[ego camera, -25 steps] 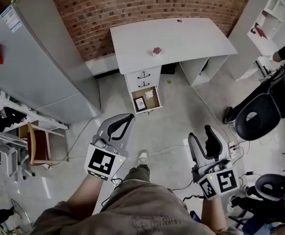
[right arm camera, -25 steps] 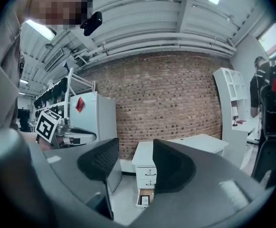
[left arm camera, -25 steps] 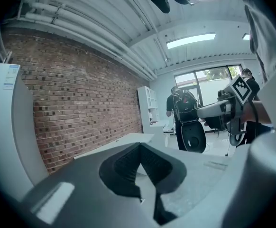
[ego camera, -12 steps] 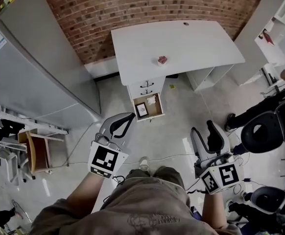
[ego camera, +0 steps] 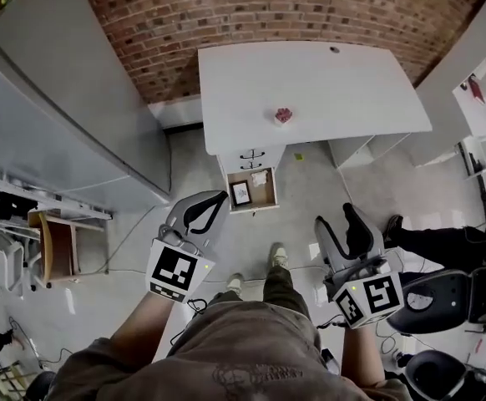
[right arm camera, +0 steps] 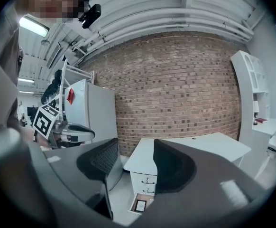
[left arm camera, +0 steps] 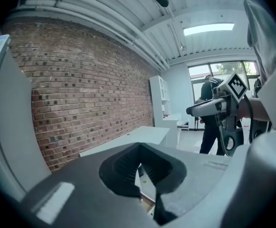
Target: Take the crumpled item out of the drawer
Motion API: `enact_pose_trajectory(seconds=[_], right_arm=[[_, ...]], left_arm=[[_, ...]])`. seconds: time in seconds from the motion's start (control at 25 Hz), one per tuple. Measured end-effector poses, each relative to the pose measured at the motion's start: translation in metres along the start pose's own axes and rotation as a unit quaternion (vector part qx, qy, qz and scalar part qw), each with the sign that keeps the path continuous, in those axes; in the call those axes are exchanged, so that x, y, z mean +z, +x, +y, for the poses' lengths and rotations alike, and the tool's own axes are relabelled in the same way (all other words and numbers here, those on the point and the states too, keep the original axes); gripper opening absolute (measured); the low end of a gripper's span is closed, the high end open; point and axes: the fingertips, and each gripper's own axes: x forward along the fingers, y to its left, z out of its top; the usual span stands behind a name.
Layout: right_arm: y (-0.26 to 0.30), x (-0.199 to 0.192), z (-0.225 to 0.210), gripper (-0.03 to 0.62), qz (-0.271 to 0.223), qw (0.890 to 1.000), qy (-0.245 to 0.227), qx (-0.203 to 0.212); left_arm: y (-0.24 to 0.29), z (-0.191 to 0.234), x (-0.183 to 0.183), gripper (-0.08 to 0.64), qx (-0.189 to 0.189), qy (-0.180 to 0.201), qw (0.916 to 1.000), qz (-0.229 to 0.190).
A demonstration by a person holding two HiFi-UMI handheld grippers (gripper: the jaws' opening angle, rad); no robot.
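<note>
The white desk (ego camera: 326, 78) stands against the brick wall, with its bottom drawer (ego camera: 270, 197) pulled open. Inside lie a pale crumpled item (ego camera: 260, 178) and a small framed picture (ego camera: 240, 193). A small pink object (ego camera: 283, 115) rests on the desktop. Both grippers hover well short of the drawer, over the floor. My left gripper (ego camera: 220, 197) is shut and holds nothing. My right gripper (ego camera: 335, 217) is open and empty. In the right gripper view the open drawer (right arm camera: 150, 199) and the picture (right arm camera: 140, 205) show between the jaws of the right gripper (right arm camera: 135, 151).
A tall grey cabinet (ego camera: 59, 98) stands left of the desk. A wooden chair (ego camera: 51, 249) and racks are at the far left. Office chairs (ego camera: 443, 295) and another person's legs (ego camera: 431, 241) are at the right. Cables run across the floor (ego camera: 126, 270).
The person has stepped toward the desk, so desk and drawer look larger and sit nearer the middle. Both grippers keep their poses.
</note>
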Motion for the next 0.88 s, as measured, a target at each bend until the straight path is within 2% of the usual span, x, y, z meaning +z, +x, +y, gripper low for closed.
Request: enact_pose_trajectory(seconds=[0.48,0.68,0.88], right_arm=[[0.068,0.014,-0.094,0.264,0.011,0.994,-0.009,0.113],[0.086,0.015,-0.122,0.264,0.021,0.989,-0.01,0.145],[0.099,0.016,-0.135,0.264,0.02,0.987,-0.008,0.158]], left_arm=[[0.09,0.0,0.03,0.002,0.091,-0.017,0.9955,0.02],[0.1,0.004,0.037,0.002,0.135,-0.021,0.99,0.034],[0.103,0.007,0.038,0.002,0.156,-0.017,0.9864,0.048]])
